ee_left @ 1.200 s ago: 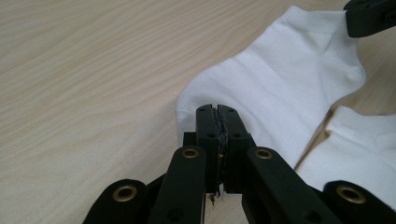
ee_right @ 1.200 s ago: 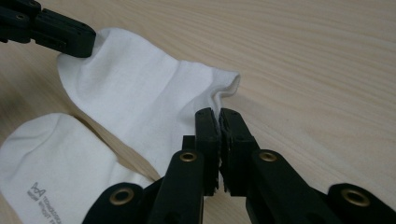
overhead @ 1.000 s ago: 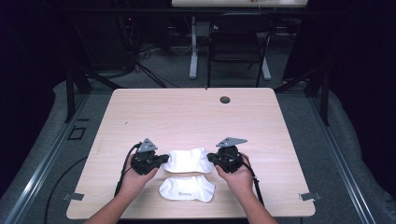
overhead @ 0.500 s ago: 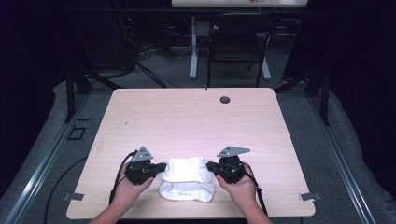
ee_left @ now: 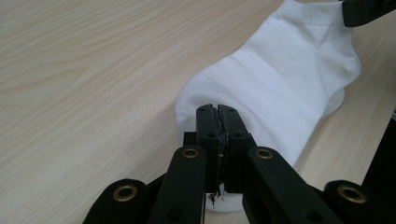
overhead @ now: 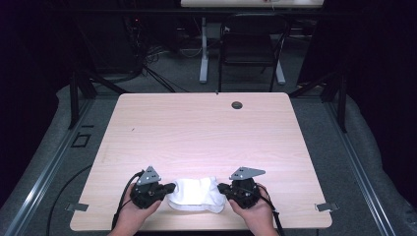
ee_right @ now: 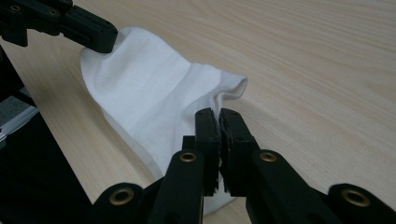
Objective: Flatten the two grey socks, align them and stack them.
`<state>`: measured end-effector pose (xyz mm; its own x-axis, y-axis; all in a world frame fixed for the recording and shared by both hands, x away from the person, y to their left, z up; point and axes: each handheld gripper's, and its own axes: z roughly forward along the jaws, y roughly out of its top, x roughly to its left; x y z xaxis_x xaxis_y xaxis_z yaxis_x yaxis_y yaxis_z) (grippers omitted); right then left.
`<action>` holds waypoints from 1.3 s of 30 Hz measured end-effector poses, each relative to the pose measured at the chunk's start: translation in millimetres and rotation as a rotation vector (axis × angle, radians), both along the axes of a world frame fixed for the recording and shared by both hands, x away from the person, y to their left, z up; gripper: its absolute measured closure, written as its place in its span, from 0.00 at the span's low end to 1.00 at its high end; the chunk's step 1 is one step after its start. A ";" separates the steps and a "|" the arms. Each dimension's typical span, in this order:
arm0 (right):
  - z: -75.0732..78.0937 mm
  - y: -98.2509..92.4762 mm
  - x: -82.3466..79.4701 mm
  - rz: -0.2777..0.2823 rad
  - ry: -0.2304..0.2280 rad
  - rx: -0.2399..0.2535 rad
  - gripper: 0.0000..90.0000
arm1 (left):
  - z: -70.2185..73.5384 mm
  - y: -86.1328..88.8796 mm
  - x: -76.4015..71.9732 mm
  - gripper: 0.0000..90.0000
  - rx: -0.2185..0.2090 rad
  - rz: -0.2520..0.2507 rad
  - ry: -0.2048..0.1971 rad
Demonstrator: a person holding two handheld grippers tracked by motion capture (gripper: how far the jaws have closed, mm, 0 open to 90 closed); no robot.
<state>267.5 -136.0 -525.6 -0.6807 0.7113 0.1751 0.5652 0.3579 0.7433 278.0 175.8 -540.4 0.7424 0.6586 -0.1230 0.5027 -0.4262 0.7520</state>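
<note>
Left gripper (overhead: 169,187): clenched on toe end of white sock (overhead: 196,192) | Right gripper (overhead: 222,188): clenched on its cuff end | Sock: stretched between them, near front edge of table (overhead: 196,128), over a second sock.

Place: lab or studio recording space.
Evidence: pale wood-laminate table (overhead: 206,132) on grey floor, black metal chair (overhead: 251,46), tangled black cables (overhead: 147,59), dark surroundings.
</note>
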 end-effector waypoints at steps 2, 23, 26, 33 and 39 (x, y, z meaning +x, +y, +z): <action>-2.6 -1.0 -1.4 -0.006 -0.002 0.002 0.96 | -2.7 0.3 -0.8 0.99 -0.003 -0.001 0.008; -20.2 -2.6 -0.6 0.006 0.050 -0.029 0.96 | -21.0 -5.7 -0.3 0.99 0.043 -0.020 0.049; -22.0 -2.2 -0.4 0.004 0.060 -0.033 0.96 | -22.7 -5.9 0.7 0.99 0.044 -0.016 0.054; -25.1 -1.4 1.1 0.007 0.064 -0.043 0.96 | -25.3 -6.7 3.1 0.98 0.042 -0.010 0.057; -28.8 -0.5 3.0 0.001 0.071 -0.048 0.96 | -27.5 -7.1 4.5 0.98 0.049 -0.012 0.054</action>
